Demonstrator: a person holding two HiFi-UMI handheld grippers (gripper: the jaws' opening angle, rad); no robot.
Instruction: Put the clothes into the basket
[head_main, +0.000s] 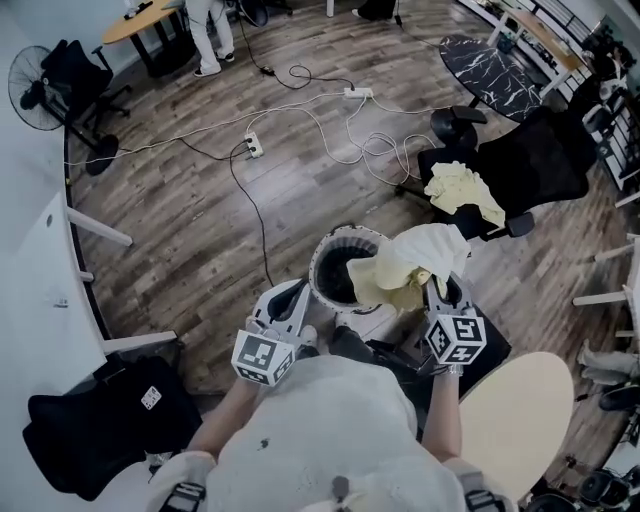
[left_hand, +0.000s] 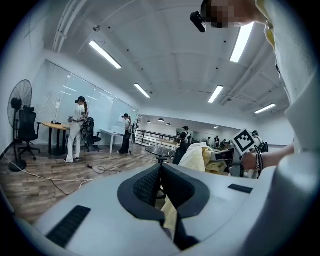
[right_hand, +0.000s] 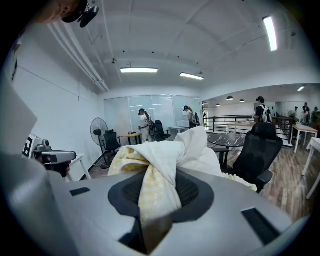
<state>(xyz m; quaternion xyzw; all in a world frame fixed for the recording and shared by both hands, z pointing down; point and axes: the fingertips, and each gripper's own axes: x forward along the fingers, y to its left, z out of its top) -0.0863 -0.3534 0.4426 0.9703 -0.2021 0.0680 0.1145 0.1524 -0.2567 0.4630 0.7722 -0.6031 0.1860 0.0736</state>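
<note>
While the right gripper (head_main: 442, 292) hovers at the right rim of the basket (head_main: 316, 268), its jaws are clamped on a thick bunch of the cloth (head_main: 415, 258). The fabric wedged between the pads keeps them part open. That pale yellow and white cloth billows above the jaws and drapes leftward over the basket's right side, its lower folds hanging over the dark inside. Whether it reaches the basket's bottom cannot be told.

The left gripper (head_main: 292, 300) sits just beside the basket's left rim. Its jaws are drawn almost together, with a thin yellow strip of cloth caught in the narrow slit between them.

The basket is round with a white rim and stands on the wooden floor (head_main: 200, 230) just ahead of the person, between the two grippers.

Beyond the basket and to its right, a second cloth (head_main: 462, 190), also pale yellow, lies crumpled on the seat of a black chair (head_main: 540, 165), well apart from both grippers. White cables (head_main: 330, 120) with a power strip trail over the floor beyond the basket. Far off to the basket's upper left stands a fan (head_main: 35, 88). Nearer the person, a black bag (head_main: 95, 425) lies to the basket's left and a round beige table (head_main: 520, 415) stands to its right.
</note>
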